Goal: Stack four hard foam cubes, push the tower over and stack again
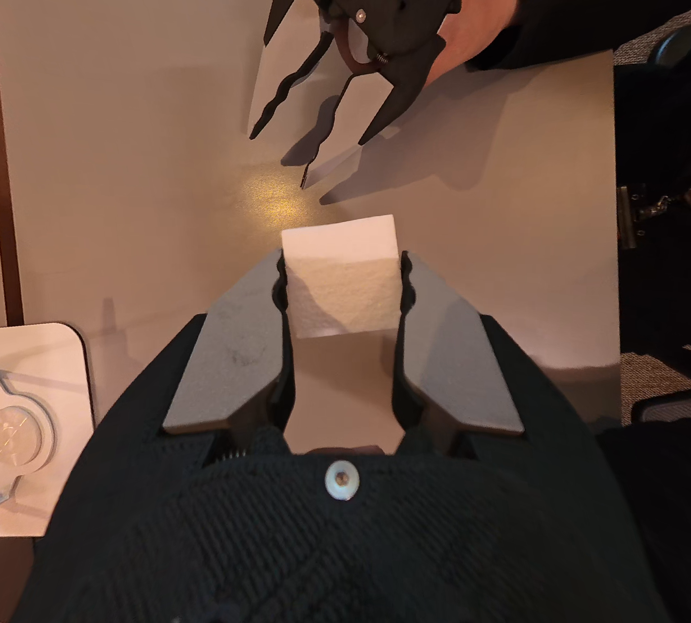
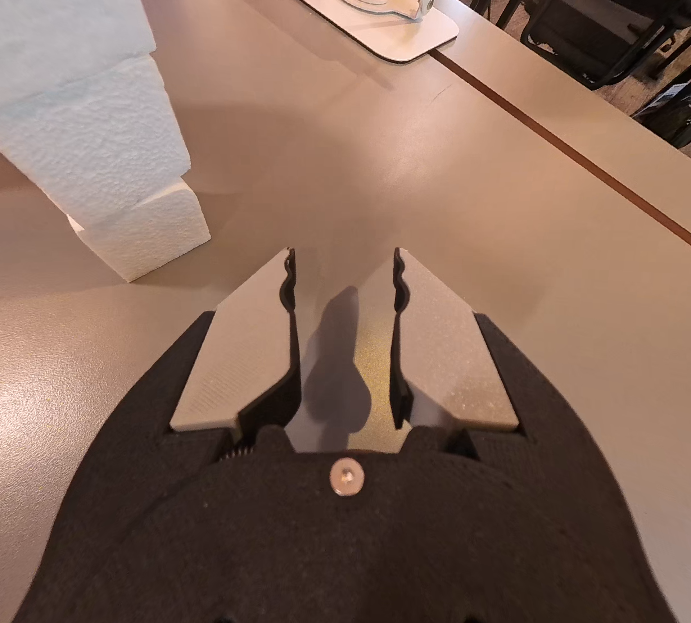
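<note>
The main risk now is a misplaced or jolted top cube: if the left gripper [image 1: 344, 261] lets go while the white foam cube [image 1: 342, 283] sits off-centre, or nudges it sideways on release, the tower [image 2: 93, 119] could lean and spill early. In the right wrist view the stacked cubes already sit slightly staggered, each offset from the one below, so there is little margin. The left jaws are clamped on the cube, pressing its two side faces near the fingertips, with its top face showing above them. From these views I cannot tell whether it already rests on the stack. The right gripper [image 2: 344, 261] hangs empty over the tan bench [image 2: 411, 175], jaws apart, with the tower just beside it to its left and untouched.
</note>
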Action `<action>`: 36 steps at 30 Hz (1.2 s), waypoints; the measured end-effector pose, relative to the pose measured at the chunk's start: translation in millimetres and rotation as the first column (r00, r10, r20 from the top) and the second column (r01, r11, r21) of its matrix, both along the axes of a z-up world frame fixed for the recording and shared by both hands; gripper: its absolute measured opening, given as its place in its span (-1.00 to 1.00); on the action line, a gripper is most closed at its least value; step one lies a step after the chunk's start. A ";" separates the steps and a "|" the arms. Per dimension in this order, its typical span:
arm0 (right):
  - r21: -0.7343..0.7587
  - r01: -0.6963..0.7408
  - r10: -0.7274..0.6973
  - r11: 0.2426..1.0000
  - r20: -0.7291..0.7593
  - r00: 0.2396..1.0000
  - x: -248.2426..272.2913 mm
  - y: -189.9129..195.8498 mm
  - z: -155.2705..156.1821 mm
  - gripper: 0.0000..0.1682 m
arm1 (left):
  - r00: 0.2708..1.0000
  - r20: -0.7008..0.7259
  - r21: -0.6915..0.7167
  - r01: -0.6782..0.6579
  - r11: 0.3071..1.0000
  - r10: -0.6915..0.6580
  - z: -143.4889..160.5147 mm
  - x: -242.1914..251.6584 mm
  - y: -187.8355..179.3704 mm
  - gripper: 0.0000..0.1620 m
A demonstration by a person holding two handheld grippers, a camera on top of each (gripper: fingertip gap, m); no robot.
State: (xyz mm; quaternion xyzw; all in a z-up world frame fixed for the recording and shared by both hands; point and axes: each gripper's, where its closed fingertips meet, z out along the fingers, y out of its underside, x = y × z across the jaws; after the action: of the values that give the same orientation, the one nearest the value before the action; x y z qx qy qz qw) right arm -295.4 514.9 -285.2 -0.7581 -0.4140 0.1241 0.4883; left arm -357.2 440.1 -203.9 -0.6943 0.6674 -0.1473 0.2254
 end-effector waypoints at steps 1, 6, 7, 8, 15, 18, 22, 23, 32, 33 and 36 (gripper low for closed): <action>0.001 0.000 0.000 1.000 0.000 1.000 0.0 0.0 0.2 -0.41 | 1.000 0.002 -0.002 0.000 1.000 0.000 0.0 0.0 0.1 -0.28; 0.001 0.001 -0.001 1.000 -0.002 1.000 0.2 0.0 0.4 -0.41 | 1.000 0.012 -0.009 -0.014 1.000 0.014 0.0 -1.6 2.4 -0.27; 0.000 0.001 -0.001 1.000 -0.003 1.000 0.2 0.0 0.3 -0.41 | 1.000 0.014 -0.013 -0.018 1.000 0.019 0.1 -1.8 2.8 -0.27; -0.001 0.002 -0.002 1.000 -0.003 1.000 0.3 0.1 0.3 -0.41 | 1.000 0.016 -0.015 -0.021 1.000 0.021 0.1 -1.9 3.0 -0.26; 0.000 0.003 -0.003 1.000 -0.003 1.000 0.8 0.1 0.4 -0.41 | 0.999 0.021 -0.006 -0.034 0.999 0.035 1.3 -1.9 4.5 -0.14; 0.000 0.003 -0.003 1.000 -0.004 1.000 0.8 0.0 0.6 -0.41 | 0.998 0.030 0.005 -0.049 0.999 0.049 5.1 -4.0 5.4 -0.12; 0.000 0.003 -0.003 1.000 -0.004 1.000 1.0 0.1 0.7 -0.41 | 0.994 0.088 0.039 -0.075 0.996 0.071 20.4 -5.8 6.5 -0.10; 0.002 0.004 -0.004 1.000 -0.004 1.000 1.2 0.2 0.9 -0.41 | 0.990 0.109 0.055 -0.093 0.994 0.086 26.5 -6.7 8.3 -0.10; 0.003 0.016 -0.016 1.000 -0.026 1.000 4.3 1.7 4.5 -0.41 | 0.805 0.459 0.095 -0.464 0.881 0.374 97.4 -51.1 45.1 -0.07; 0.004 0.015 -0.015 1.000 -0.027 1.000 4.1 1.5 5.2 -0.41 | 0.771 0.490 0.085 -0.506 0.858 0.407 99.0 -59.2 47.5 -0.06; 0.013 0.012 -0.012 1.000 -0.035 0.999 3.3 0.1 8.2 -0.40 | 0.675 0.571 0.076 -0.609 0.790 0.466 87.4 -88.4 49.2 -0.13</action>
State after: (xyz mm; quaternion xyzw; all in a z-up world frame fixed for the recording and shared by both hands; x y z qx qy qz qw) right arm -292.1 515.1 -277.0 -0.7551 -0.4017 0.1315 0.5011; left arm -445.6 489.3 -116.6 -0.7573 0.3564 -0.1683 0.5207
